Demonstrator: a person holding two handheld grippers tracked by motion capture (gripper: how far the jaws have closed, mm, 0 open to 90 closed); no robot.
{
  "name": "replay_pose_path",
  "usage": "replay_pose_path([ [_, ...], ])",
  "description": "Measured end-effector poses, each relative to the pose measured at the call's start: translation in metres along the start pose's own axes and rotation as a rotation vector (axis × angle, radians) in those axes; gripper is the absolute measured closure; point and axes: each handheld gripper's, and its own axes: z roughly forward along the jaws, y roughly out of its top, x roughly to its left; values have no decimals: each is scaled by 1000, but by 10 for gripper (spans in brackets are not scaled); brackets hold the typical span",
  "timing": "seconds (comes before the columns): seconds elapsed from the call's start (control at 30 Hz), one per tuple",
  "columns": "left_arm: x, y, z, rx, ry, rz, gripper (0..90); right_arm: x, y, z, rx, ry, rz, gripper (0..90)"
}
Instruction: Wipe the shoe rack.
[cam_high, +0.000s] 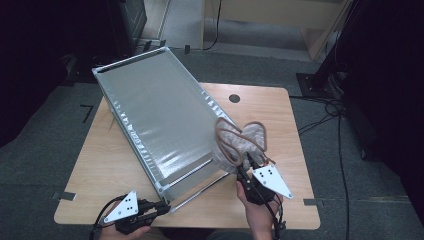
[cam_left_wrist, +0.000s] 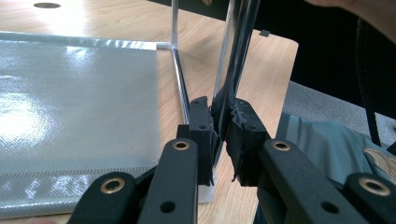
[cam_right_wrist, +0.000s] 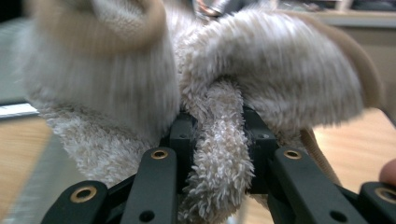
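Near the front right of the table (cam_high: 280, 115), one fluffy beige bag (cam_high: 245, 142) with brown strap handles (cam_high: 227, 145), held up off the surface at the open end of the silver storage bag. Right gripper (cam_high: 248, 161): jaws clamped on a fold of the plush fabric (cam_right_wrist: 219, 154), the pile bulging out between the pads; the rest of the soft bag spreads above and to both sides in the right gripper view, partly blurred. One large silver storage bag (cam_high: 160, 115), box-shaped, glossy woven surface, lying slantwise across the table from the far left corner toward the near edge, its near end open with a flap hanging forward. Left gripper (cam_high: 162, 206): jaws shut tight on the thin edge of that flap (cam_left_wrist: 224, 93) at the near left corner, the sheet running upright between the pads. Table: light wood, a round dark cable hole (cam_high: 234, 98) near its far edge. Surrounding floor: grey carpet (cam_high: 45, 135), black cables (cam_high: 340, 130) trailing along the right side.
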Motion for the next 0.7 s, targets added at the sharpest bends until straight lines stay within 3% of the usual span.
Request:
replay_pose_path([
  [0.07,0,0,0,3,-3,8,810,-4,-8,6,42,-48,-16,710],
  [0.13,0,0,0,3,-3,8,810,-8,-22,16,122,-91,-23,710],
  [0.27,0,0,0,2,-4,4,810,-14,-57,40,273,-108,8,711],
  [0.4,1,0,0,1,-9,6,810,-11,-87,58,413,-84,31,712],
  [0.53,2,0,0,0,-11,5,809,-1,-87,61,430,-105,-5,713],
  [0.7,2,0,0,1,-13,5,809,2,-71,51,357,-92,22,716],
])
